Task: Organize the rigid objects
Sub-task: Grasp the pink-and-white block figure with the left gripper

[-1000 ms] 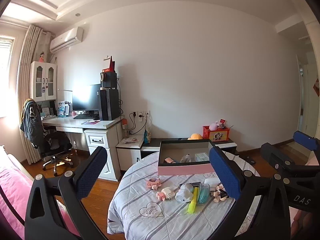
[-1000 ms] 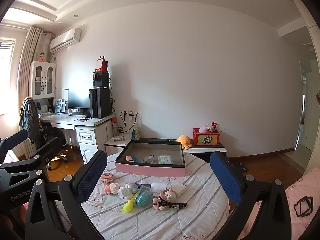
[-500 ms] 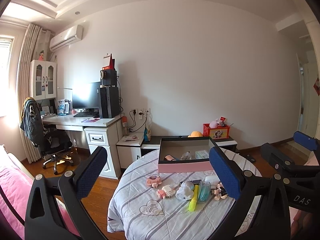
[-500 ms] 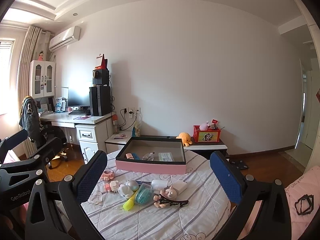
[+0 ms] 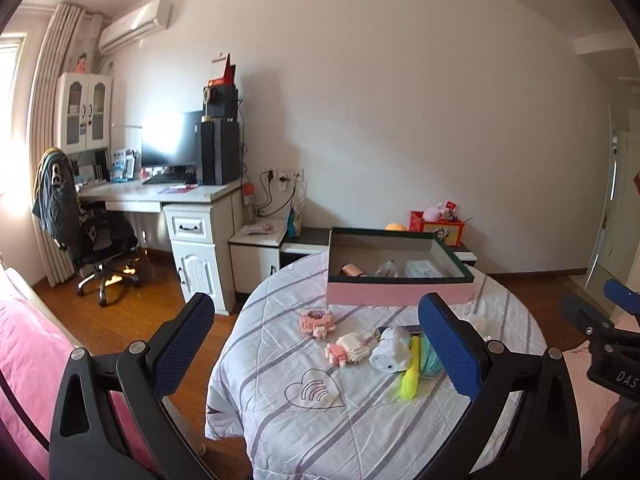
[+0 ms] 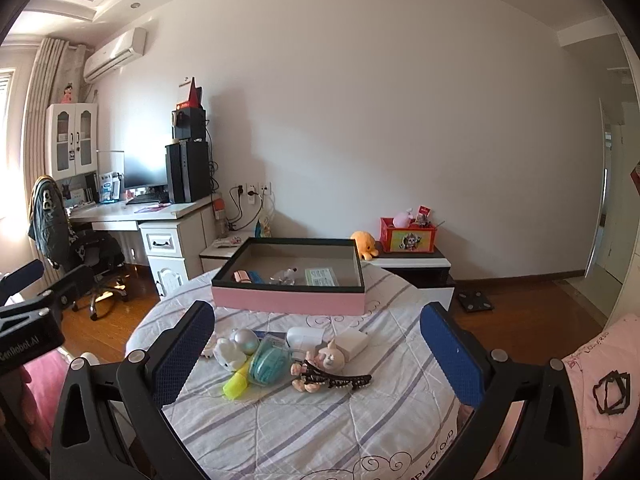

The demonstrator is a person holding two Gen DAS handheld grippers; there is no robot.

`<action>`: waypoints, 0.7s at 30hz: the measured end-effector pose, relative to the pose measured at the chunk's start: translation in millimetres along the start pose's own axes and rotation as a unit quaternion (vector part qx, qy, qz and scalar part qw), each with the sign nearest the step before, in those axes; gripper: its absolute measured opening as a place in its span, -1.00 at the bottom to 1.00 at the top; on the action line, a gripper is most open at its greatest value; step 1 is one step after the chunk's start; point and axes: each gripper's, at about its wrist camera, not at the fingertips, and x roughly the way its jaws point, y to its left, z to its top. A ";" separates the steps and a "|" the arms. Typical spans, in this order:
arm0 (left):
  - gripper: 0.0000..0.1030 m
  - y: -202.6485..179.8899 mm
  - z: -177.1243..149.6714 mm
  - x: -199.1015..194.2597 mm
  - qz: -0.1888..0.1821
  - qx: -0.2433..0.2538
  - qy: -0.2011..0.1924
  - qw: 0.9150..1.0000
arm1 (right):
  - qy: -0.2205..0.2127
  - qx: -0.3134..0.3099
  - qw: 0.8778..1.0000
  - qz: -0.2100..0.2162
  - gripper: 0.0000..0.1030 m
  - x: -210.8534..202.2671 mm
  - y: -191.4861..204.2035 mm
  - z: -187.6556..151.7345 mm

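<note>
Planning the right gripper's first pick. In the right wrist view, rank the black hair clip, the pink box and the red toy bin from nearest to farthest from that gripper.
1. Black hair clip: on the quilted table, between the open fingers of the right gripper.
2. Pink box: at the table's far edge.
3. Red toy bin: on the low cabinet against the wall, to the right.

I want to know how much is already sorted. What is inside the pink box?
Inside the pink box lie a rose-gold item, a clear plastic piece and a pale green packet. Its near wall hides the floor closest to the cameras.
</note>
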 end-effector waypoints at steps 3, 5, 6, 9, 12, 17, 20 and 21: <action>1.00 13.8 -15.0 29.1 0.008 -0.014 0.046 0.999 | 0.029 0.007 0.999 -0.010 1.00 22.3 -9.1 -13.3; 1.00 18.5 -27.1 47.6 0.008 -0.011 0.075 0.997 | 0.053 0.010 0.998 -0.014 1.00 38.2 -15.5 -22.8; 1.00 19.3 -32.4 56.3 0.008 -0.010 0.088 0.996 | 0.067 0.010 0.998 -0.017 1.00 47.3 -18.6 -29.5; 1.00 17.7 -51.1 83.8 0.005 -0.005 0.132 0.991 | 0.100 0.010 0.995 -0.024 1.00 68.6 -25.6 -46.5; 1.00 14.6 -64.5 106.1 0.005 -0.004 0.160 0.987 | 0.130 0.014 0.991 -0.028 1.00 87.9 -34.1 -62.2; 1.00 1.2 -69.2 134.7 0.000 0.015 0.182 0.983 | 0.162 0.018 0.986 -0.035 1.00 114.5 -46.4 -75.6; 1.00 -8.0 -72.3 154.6 -0.007 0.020 0.200 0.980 | 0.178 0.023 0.983 -0.037 1.00 129.5 -51.7 -81.2; 1.00 -11.0 -73.3 161.5 -0.007 0.023 0.204 0.979 | 0.183 0.024 0.982 -0.036 1.00 133.7 -53.1 -83.1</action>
